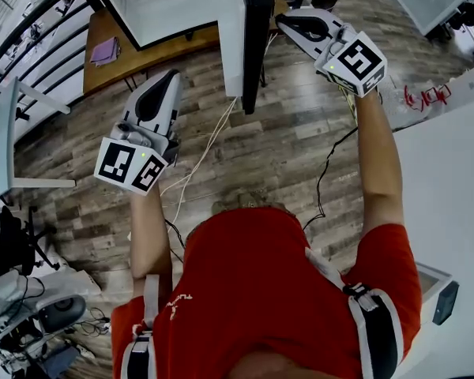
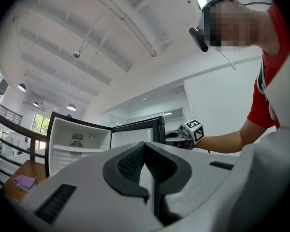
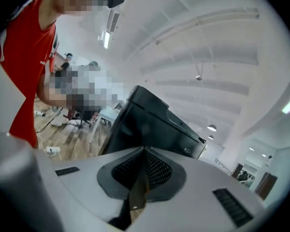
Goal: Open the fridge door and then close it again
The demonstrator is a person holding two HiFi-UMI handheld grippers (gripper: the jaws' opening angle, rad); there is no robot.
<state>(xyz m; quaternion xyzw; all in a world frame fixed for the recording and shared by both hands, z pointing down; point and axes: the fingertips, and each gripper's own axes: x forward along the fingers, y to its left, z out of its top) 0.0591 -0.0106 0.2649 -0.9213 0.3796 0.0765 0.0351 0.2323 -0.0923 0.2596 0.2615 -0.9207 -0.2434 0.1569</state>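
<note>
The fridge (image 1: 174,6) stands at the top of the head view, its white inside showing. Its black door (image 1: 257,38) is swung open and seen edge-on. My right gripper (image 1: 291,20) is shut with nothing between its jaws and sits just right of the door's edge; whether it touches I cannot tell. In the right gripper view the door's black outer face (image 3: 150,129) fills the middle beyond the shut right gripper (image 3: 145,151). My left gripper (image 1: 172,77) hangs left of the door, apart from it, shut and holding nothing. The left gripper view looks past the left gripper (image 2: 145,146) at the open fridge (image 2: 77,144).
A wooden table (image 1: 142,54) with a purple cloth (image 1: 105,51) stands left of the fridge. Cables (image 1: 197,164) run over the wood floor. A white counter (image 1: 450,180) lies at the right, with a red item (image 1: 426,95) beyond it. A white desk (image 1: 0,133) and chairs are at the left.
</note>
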